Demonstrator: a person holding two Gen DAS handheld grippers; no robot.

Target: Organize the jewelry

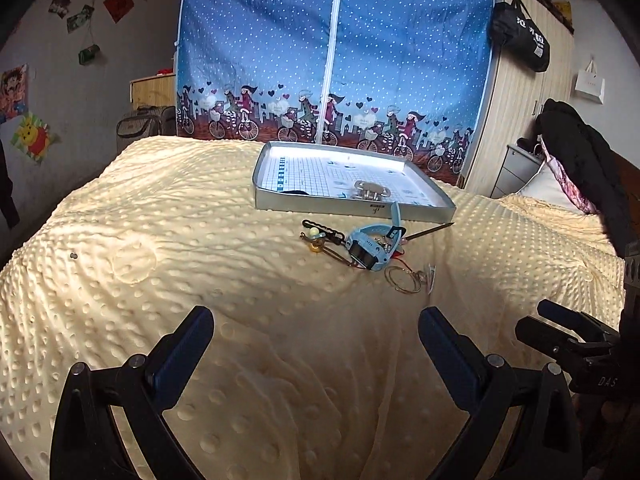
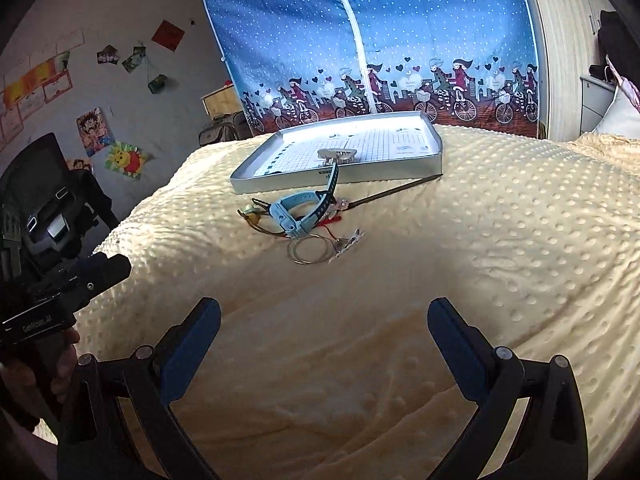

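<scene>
Both tongs, left (image 1: 316, 334) and right (image 2: 324, 326), gape empty over the bed (image 1: 200, 240); take the hoop (image 1: 402, 280) first, clear of the watch (image 1: 370, 246), into the tray (image 1: 280, 200) behind.

Jewelry heap just in front of your silver tray (image 1: 280, 200), on the bed.
Blue watch (image 1: 370, 246) on top, hoop rings (image 1: 402, 280) nearest you, pale clip (image 1: 370, 190) inside tray.
</scene>
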